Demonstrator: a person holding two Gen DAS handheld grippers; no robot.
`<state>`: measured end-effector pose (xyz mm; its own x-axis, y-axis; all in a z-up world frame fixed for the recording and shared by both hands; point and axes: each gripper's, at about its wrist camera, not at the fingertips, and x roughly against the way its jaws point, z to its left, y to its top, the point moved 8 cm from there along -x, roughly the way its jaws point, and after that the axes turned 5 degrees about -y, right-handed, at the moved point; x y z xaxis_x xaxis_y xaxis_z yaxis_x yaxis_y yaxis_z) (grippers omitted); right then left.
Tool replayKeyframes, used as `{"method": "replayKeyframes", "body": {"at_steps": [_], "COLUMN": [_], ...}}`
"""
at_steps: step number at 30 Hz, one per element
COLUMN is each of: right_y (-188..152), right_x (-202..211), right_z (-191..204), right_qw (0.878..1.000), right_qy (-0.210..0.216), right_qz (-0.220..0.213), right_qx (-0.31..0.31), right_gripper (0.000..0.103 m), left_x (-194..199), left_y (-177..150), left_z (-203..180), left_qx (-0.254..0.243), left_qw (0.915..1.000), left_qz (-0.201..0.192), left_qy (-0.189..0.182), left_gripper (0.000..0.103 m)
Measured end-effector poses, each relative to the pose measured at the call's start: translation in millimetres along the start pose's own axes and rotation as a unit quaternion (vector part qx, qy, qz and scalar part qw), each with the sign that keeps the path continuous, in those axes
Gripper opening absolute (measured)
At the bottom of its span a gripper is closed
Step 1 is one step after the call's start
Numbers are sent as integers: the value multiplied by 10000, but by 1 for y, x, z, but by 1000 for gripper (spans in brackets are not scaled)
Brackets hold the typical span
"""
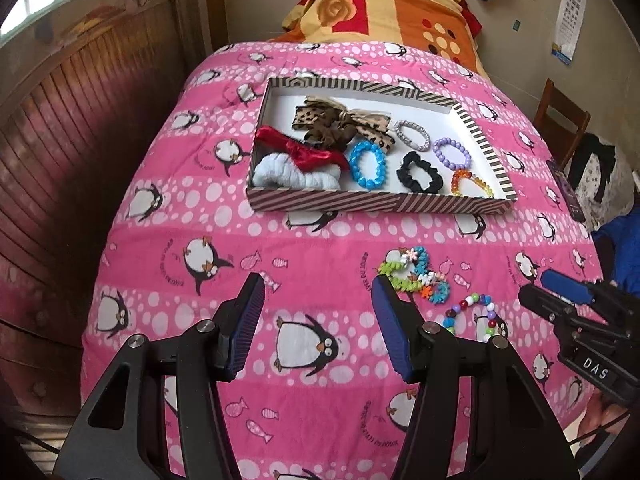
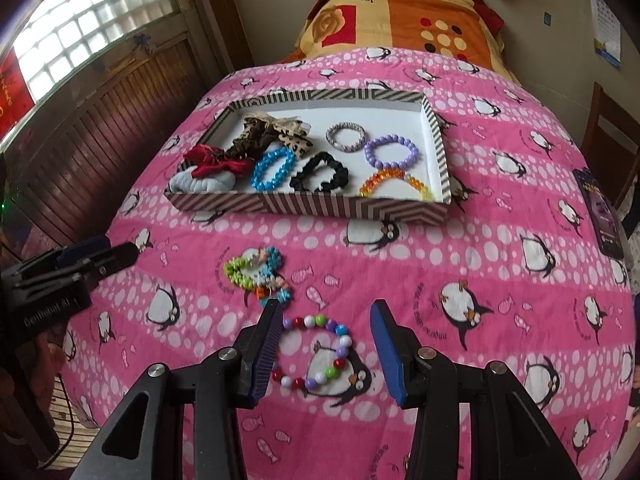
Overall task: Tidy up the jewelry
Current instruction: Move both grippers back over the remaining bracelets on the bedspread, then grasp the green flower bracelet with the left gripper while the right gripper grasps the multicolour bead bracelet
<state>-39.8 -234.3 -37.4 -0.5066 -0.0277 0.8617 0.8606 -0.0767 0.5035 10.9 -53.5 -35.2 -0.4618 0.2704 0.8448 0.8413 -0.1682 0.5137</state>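
A striped shallow box [image 1: 360,202] [image 2: 304,204] lies on the pink penguin blanket and holds scrunchies, bows and bead bracelets, among them a blue one [image 1: 366,164] [image 2: 272,168] and a purple one [image 2: 390,152]. Two bracelets lie loose on the blanket: a flower bracelet [image 1: 416,276] [image 2: 256,272] and a multicolour bead bracelet [image 1: 476,314] [image 2: 316,354]. My right gripper [image 2: 326,316] is open, its fingers either side of the bead bracelet. My left gripper [image 1: 318,288] is open and empty over bare blanket, left of the flower bracelet.
The bed's pink blanket [image 1: 320,240] drops off at the left towards a wooden wall panel [image 1: 80,120]. An orange pillow [image 1: 380,8] lies at the head. A phone [image 2: 600,212] lies at the right edge, near a wooden chair [image 1: 560,120].
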Motion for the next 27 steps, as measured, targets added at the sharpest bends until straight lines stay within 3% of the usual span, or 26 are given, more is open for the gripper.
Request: {"method": "replayKeyframes", "body": {"at_steps": [18, 27], "right_y": [-43, -37], "right_x": [-25, -52], "right_z": [-21, -11], "right_qw": [9992, 9981], "right_qy": [-157, -138], "right_qz": [347, 434], "right_qx": [126, 424], "right_gripper": [44, 43], "left_x": [-18, -32], "left_y": [-15, -12], "left_z": [4, -7], "left_qx": [356, 339], "left_qw": [9983, 9976], "left_qz": [408, 537], "left_qy": [-209, -293], "left_gripper": [56, 56]}}
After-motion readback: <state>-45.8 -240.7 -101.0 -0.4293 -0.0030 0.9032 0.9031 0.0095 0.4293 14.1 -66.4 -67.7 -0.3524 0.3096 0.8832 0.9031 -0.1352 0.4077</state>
